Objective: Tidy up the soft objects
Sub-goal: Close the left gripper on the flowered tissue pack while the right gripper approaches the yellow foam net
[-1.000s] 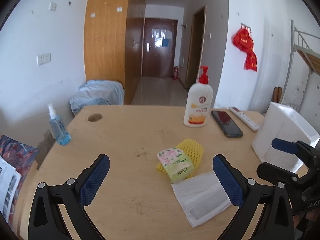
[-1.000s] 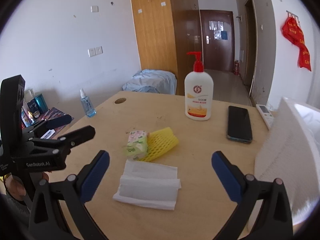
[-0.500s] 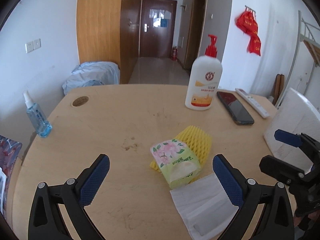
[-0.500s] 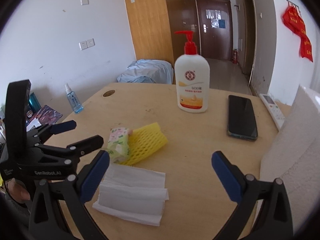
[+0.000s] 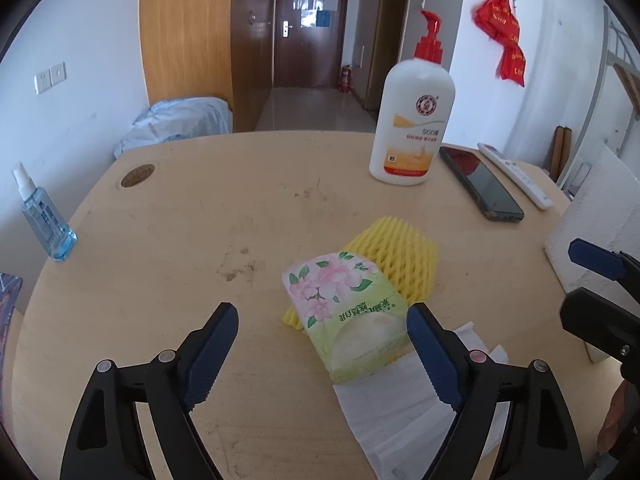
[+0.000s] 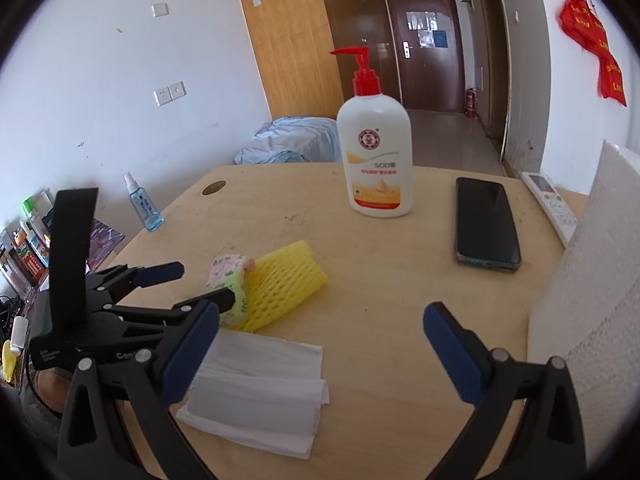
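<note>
1. Left gripper (image 5: 322, 340): jaws wide apart, nothing held; low over the near part of the round wooden table (image 5: 200, 224).
2. Tissue pack (image 5: 346, 312): soft plastic packet, pale green with pink flower print and printed lettering; white tissue visible through its near end. Lies tilted, partly on top of the yellow foam net, near end just inside the left gripper's right finger (image 5: 430, 350); contact with that finger cannot be told.
3. Yellow foam fruit net (image 5: 400, 256): mesh sleeve with diamond openings, flattened, directly behind and under the tissue pack. In the right wrist view (image 6: 280, 284), lies at a slant with the pack (image 6: 230, 280) against its left end.
4. Folded white tissue paper (image 6: 256, 392): several layered sheets, near table edge, just in front of the net; left part hidden behind the right gripper's left finger (image 6: 188, 354).
5. Right gripper (image 6: 320, 354): jaws wide apart, empty, above the tissue paper and bare tabletop. Also seen at the right edge of the left wrist view (image 5: 600, 300).
6. Left gripper seen from the right wrist view (image 6: 192, 288): fingers either side of the tissue pack.
7. Elsewhere on the table: pump lotion bottle (image 5: 412, 120), upright, red pump; black phone (image 5: 480, 184); white remote (image 5: 516, 176); blue spray bottle (image 5: 44, 216) at the left edge; white foam block (image 6: 592, 300) at the right.
</note>
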The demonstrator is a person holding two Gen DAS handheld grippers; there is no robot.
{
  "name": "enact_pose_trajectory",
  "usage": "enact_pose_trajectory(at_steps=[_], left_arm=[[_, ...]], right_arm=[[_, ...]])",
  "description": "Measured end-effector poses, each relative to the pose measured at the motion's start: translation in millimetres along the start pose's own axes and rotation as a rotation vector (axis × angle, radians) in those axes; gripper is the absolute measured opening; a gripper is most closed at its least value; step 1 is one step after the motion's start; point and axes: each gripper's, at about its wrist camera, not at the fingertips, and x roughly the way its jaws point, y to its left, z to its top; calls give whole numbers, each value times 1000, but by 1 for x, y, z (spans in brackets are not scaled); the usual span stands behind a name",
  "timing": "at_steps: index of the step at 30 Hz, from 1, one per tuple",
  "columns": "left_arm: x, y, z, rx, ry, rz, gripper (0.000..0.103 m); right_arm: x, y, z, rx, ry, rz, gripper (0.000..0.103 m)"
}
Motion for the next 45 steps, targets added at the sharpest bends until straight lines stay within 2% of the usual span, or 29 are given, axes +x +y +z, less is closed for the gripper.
enact_pose_trajectory(at_steps=[4, 7, 10, 11, 13, 15, 21, 23, 25, 30, 36, 45], left_arm=[[0, -1, 0, 5, -3, -20, 87], [0, -2, -1, -2, 4, -73, 87], [0, -8, -3, 22, -6, -50, 86], [1, -8, -3, 23, -6, -47, 83], [6, -9, -4, 24, 16, -57, 71], [11, -9, -6, 23, 42, -65, 66], [14, -12, -7, 48, 43, -21, 66], [16, -12, -7, 43, 51, -37, 64], [20, -10, -8, 33, 69, -47, 50], [19, -6, -8, 13, 67, -74, 43], [14, -2, -7, -1, 55, -74, 25], [0, 4, -5, -18, 3, -82, 23]], right_arm=[[1, 0, -1, -4, 1, 11, 103], [3, 0, -2, -3, 3, 22, 103], [5, -1, -3, 1, 4, 26, 103], [5, -2, -4, 3, 4, 26, 103], [4, -3, -4, 8, 1, 28, 103], [4, -4, -4, 13, 0, 33, 103], [0, -5, -5, 12, -10, 50, 103], [0, -5, -5, 13, -8, 51, 103], [1, -6, -5, 15, -7, 52, 103], [1, -8, -5, 24, -7, 49, 103], [4, -9, -6, 26, 5, 38, 103], [12, -8, -5, 30, 28, 41, 103]])
